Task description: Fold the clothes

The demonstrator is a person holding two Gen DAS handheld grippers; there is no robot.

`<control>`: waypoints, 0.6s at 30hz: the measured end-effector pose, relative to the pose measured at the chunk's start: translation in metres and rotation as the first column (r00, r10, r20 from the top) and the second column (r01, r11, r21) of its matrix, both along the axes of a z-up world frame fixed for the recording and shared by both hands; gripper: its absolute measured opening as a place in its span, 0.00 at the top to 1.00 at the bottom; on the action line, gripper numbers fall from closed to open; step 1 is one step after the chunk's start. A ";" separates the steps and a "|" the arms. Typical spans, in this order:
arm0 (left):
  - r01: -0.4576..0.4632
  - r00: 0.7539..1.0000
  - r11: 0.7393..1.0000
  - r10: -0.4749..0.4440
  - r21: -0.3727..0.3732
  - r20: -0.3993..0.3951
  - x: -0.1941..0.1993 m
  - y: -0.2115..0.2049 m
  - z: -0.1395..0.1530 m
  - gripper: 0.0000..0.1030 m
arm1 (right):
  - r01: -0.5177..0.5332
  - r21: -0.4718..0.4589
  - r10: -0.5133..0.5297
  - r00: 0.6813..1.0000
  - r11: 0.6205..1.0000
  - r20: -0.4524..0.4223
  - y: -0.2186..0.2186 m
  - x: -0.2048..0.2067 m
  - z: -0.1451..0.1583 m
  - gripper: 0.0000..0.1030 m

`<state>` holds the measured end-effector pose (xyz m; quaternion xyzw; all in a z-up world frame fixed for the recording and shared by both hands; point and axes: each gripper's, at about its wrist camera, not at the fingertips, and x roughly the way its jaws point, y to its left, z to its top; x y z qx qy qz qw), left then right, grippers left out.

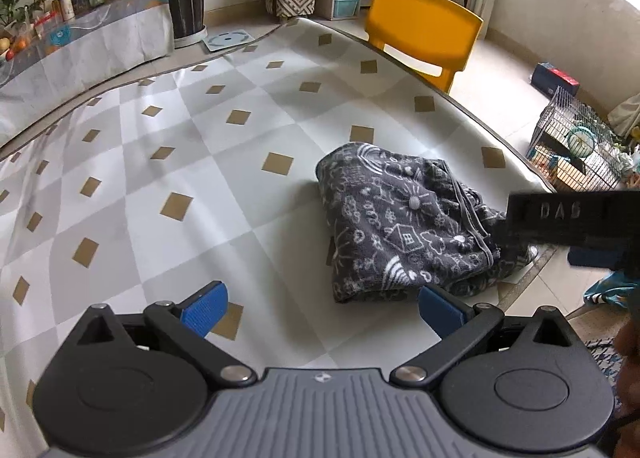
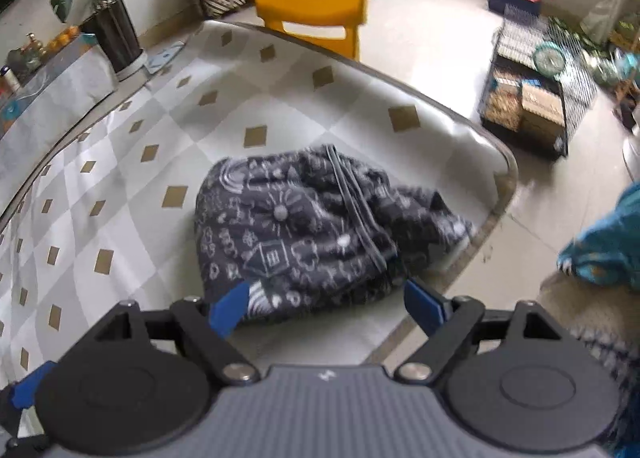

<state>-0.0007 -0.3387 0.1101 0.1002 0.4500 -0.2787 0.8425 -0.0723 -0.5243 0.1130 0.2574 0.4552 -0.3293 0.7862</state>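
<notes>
Two claws spread, empty | folded garment (image 1: 400,225) on table (image 1: 168,161) | left view only: right claw's black body.

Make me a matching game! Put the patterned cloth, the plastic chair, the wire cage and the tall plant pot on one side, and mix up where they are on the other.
Things:
1. dark grey folded cloth with white doodles
2. yellow plastic chair
3. wire pet cage
4. tall dark plant pot

Places:
A. on the floor by the wall
B. on the checked table near its corner
C. on the floor beside the table
D. at the table's far edge

Pairs: 1-B, 2-D, 3-C, 4-A
</notes>
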 end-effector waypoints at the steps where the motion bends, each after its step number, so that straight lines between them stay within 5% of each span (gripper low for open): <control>1: 0.000 1.000 1.000 0.000 -0.005 -0.003 -0.001 0.002 0.001 0.00 | 0.017 0.002 -0.017 1.000 1.000 0.001 -0.001 -0.004 0.001 0.18; 7: 0.028 1.000 1.000 -0.028 -0.003 0.005 -0.013 0.006 0.007 0.00 | 0.056 0.086 -0.056 0.998 0.995 -0.002 -0.002 -0.030 -0.004 0.19; 18: 0.070 0.997 0.996 -0.071 0.046 0.025 -0.040 0.016 0.011 0.00 | -0.050 0.050 0.052 0.998 0.997 -0.041 0.027 -0.029 -0.003 0.19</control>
